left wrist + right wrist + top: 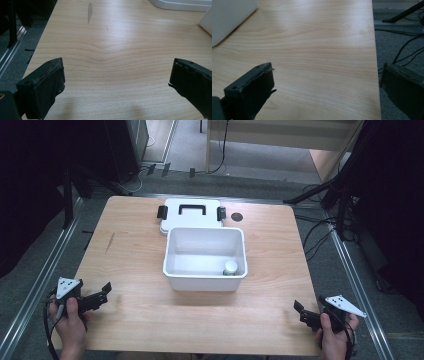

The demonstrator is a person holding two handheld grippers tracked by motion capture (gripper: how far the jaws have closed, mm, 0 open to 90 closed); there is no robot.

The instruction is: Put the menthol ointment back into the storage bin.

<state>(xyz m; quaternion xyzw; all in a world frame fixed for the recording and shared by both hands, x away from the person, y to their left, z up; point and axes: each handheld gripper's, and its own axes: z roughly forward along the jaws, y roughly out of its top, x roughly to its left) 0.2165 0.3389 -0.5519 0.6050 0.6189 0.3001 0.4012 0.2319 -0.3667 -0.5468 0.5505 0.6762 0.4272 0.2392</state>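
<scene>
L gripper point(102, 292): jaws spread wide, nothing between them; in the left gripper view the two black jaws stand far apart at the bottom corners w/ bare wood grain between; the pad on the L-hand jaw looks frayed along its edge; gripper sits at the near-left corner of the table point(130, 320), held by the person's left hand point(70, 322), grey three-cornered plate on top, cable trailing off the near edge.

R gripper point(300, 312): jaws likewise spread, holding nothing; in the right gripper view one jaw is over the wood, the other hangs past the table's R edge over grey floor w/ black cables; held by the right hand point(332, 335) at the near-right corner; plate on top.

Both grippers well apart from each other and from the white bin point(205, 277), which sits open at mid-table; inside it, in the near-right corner, a small round white container point(230, 267), standing upright as far as I can tell.

Just behind the bin, touching or slightly under its far edge: a flat white lid point(192, 215) w/ a black handle and a black clip on each side; lid corner also shows at the top of the left gripper view point(180, 5).

Right of the lid, a dark round spot point(237, 216) on the wood; can't tell what it is.

A dark smear point(110, 242) on the wood at far-left, also in the left gripper view point(89, 11).
</scene>
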